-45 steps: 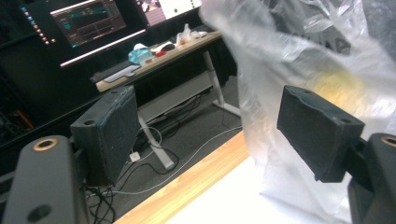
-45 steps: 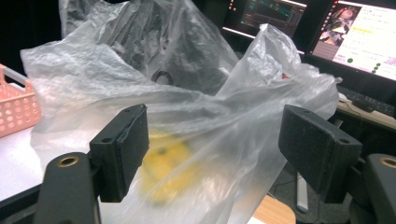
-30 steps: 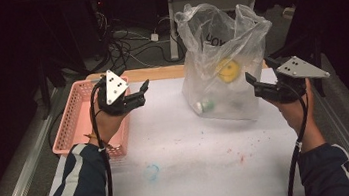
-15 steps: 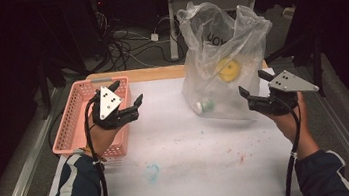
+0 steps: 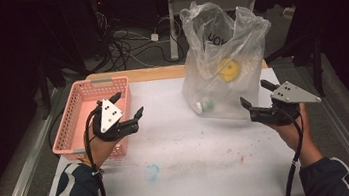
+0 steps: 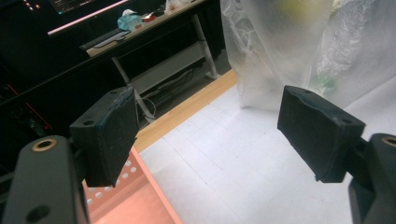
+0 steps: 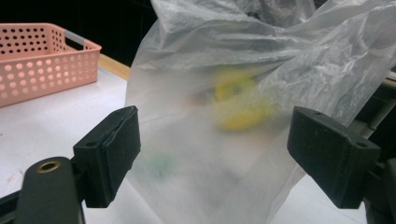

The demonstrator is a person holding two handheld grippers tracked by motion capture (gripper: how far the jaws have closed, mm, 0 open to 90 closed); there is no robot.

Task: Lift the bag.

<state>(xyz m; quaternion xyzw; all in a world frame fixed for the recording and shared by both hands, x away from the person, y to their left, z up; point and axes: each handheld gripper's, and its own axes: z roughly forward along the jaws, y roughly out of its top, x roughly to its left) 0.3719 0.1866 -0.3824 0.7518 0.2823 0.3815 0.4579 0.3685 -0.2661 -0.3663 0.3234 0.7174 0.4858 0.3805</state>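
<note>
The translucent white plastic bag [image 5: 226, 66] stands upright at the far right part of the white desk [image 5: 193, 146], and inside it a round yellow thing [image 5: 228, 69] and a small white and green thing [image 5: 205, 106] show through the film. The right tongs [image 5: 255, 94] are released, with jaws wide apart, and they hover just beside the bag's lower right side without touching it. The left tongs [image 5: 128, 105] are also released and hold nothing; they hover at the right edge of the pink perforated plastic basket [image 5: 81, 114], well apart from the bag.
</note>
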